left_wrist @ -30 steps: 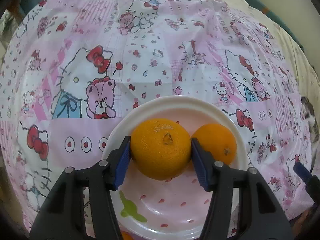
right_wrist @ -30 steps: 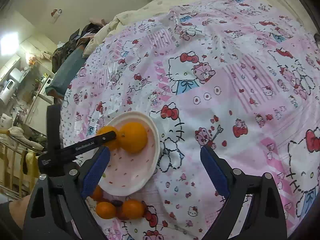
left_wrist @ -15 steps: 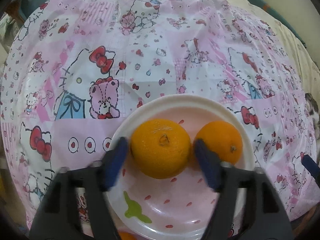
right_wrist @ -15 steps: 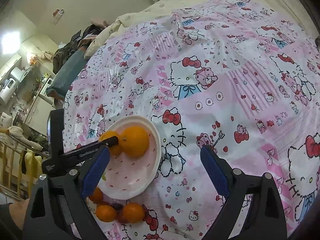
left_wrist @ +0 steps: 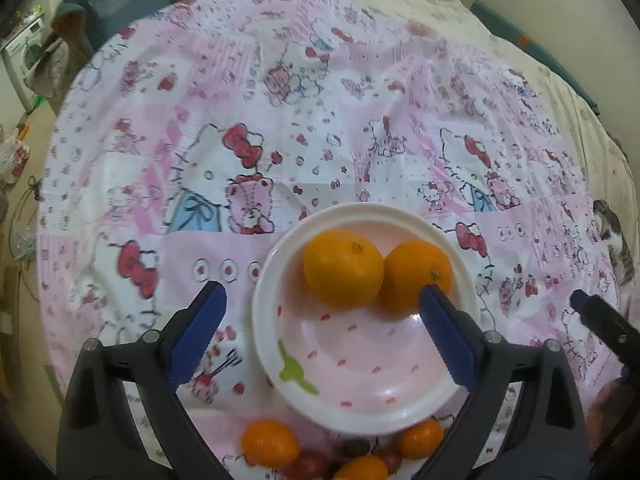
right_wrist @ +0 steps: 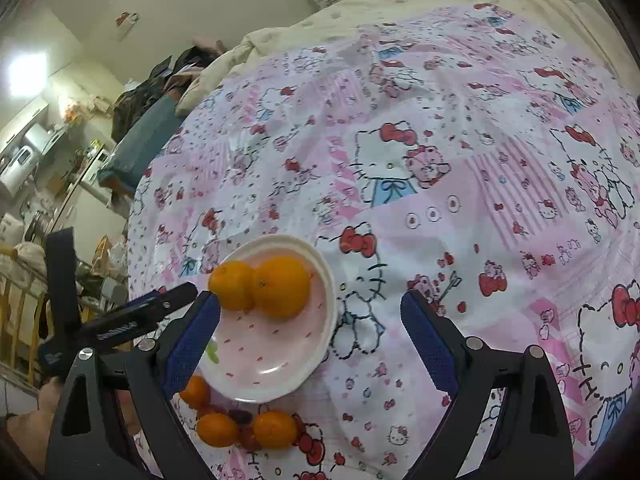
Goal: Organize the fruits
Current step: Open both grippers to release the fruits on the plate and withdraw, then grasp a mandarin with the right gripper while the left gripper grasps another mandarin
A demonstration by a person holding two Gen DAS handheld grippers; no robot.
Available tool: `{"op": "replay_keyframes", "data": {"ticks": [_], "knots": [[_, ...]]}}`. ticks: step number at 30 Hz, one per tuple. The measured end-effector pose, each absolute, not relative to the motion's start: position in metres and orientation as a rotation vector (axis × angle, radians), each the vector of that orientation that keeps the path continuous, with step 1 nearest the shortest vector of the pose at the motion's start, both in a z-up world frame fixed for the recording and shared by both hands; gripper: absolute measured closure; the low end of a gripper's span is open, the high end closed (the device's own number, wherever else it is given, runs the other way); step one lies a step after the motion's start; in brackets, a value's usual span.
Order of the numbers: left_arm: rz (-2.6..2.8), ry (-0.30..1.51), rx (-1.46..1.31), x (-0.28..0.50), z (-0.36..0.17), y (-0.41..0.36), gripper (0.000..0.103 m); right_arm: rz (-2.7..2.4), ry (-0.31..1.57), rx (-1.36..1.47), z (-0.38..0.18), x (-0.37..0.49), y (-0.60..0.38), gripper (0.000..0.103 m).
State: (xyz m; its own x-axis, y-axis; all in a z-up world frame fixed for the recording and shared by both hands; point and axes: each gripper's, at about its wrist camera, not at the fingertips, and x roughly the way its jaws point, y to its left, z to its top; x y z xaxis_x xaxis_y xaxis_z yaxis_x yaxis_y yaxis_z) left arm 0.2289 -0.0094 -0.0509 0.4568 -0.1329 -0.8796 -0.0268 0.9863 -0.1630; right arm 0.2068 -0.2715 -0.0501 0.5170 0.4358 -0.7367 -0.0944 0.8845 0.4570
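Left gripper jaws are opening, blue pads spread wide with nothing pressed between them; one pad sits outside the plate rim on the cloth side, the other overlaps the plate's far edge and covers the lower corner of the smaller orange. Larger orange rests on the plate, touching the smaller orange, both toward the plate's upper rim and free of the pads. Right gripper jaws stand wide apart, empty; one pad just overlaps the plate's left rim in its own view, the other hovers over bare patterned tablecloth well to the right of the plate. Below the plate, just off its near rim, lies a cluster of loose fruit: several small oranges and some dark red round pieces; in the left wrist view these are partly cut off by the frame bottom and hidden by the plate rim and gripper body, so count and kind of the red pieces cannot be fixed. Plate interior is pink with small red marks and a green shape near the rim; the cloth print is blurred in the left wrist view. A hand shows only as a sliver at the lower left of the right wrist view.
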Motion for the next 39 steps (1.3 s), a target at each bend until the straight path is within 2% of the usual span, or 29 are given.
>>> {"op": "replay_keyframes", "data": {"ticks": [21, 39], "knots": [[0.007, 0.981, -0.168, 0.133, 0.008, 0.021, 0.008, 0.427, 0.968, 0.333, -0.033, 0.159, -0.246, 0.009], [0.047, 1.037, -0.202, 0.098, -0.019, 0.028, 0.008, 0.452, 1.078, 0.304, -0.061, 0.131, -0.223, 0.009]]}}
